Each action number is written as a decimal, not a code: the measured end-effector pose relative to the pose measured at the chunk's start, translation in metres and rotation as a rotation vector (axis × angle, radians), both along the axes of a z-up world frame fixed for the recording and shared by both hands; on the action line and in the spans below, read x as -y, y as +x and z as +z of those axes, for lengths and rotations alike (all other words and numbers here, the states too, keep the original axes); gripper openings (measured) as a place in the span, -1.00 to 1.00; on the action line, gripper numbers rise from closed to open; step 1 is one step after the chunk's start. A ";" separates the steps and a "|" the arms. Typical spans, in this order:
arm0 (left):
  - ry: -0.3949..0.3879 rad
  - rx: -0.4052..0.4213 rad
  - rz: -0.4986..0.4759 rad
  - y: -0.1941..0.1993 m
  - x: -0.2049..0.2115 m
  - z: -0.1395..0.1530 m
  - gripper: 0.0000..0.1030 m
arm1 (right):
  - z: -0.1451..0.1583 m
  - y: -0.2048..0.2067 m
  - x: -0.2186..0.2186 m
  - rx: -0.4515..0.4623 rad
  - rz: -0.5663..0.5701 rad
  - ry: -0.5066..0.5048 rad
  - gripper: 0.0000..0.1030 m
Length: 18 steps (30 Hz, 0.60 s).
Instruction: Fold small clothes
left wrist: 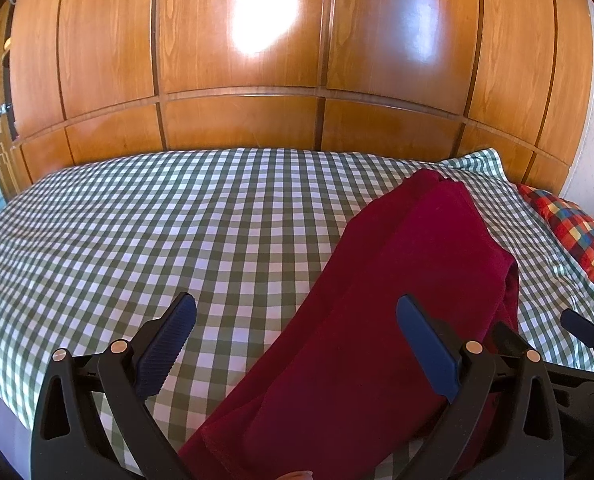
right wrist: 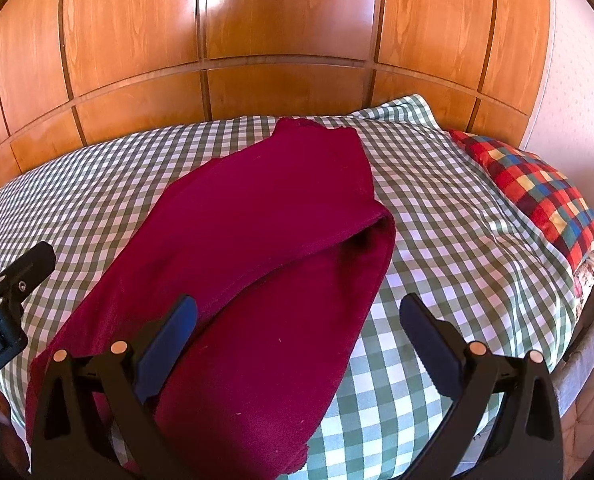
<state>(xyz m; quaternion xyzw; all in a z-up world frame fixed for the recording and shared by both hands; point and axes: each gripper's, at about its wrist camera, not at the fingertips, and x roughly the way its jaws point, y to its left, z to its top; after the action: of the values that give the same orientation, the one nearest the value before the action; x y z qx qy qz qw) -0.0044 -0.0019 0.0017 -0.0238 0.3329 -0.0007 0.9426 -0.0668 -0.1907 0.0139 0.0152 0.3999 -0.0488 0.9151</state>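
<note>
While both tools hang above the near edge of the bed, neither holds anything: the left gripper has its blue-padded fingers spread wide across the bottom of its own view, and the right gripper stands equally wide apart in its view. Between and beyond the fingers lies the maroon garment, a long, partly folded piece running diagonally from the lower left of the right wrist frame up toward the top centre, resting flat on the green checked bedspread. In the left wrist view the same cloth fills the lower right and reaches up to the middle right.

Judging from this, the next fold calls for pinching the near end. The risk is that the layers are loose: along the right side the upper layer curls over an open pocket, so a pinch there could catch only one layer and drag the fold apart. A grip taken too deep could also gather the bedspread with the cloth.

That open pocket shows plainly only in the right wrist view; the left wrist view gives just a dark edge there. The left view, however, shows the wide bare stretch of bedspread on the left, and the other tool at its right edge. A plaid pillow sits at right, wooden wardrobe doors behind.
</note>
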 end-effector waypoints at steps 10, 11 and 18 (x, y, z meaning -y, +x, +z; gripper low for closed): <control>-0.002 -0.003 -0.004 0.001 0.001 0.000 0.93 | 0.000 -0.001 0.000 0.003 0.003 0.000 0.96; -0.002 -0.003 -0.004 0.000 0.001 0.000 0.93 | 0.000 -0.001 0.000 0.003 0.002 -0.001 0.96; -0.004 0.001 -0.002 -0.001 0.001 0.001 0.93 | 0.001 -0.001 -0.001 0.004 0.004 -0.001 0.96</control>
<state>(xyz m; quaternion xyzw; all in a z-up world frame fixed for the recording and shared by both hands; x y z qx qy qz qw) -0.0056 -0.0031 0.0028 -0.0251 0.3323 -0.0023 0.9428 -0.0677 -0.1900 0.0146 0.0143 0.3980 -0.0473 0.9161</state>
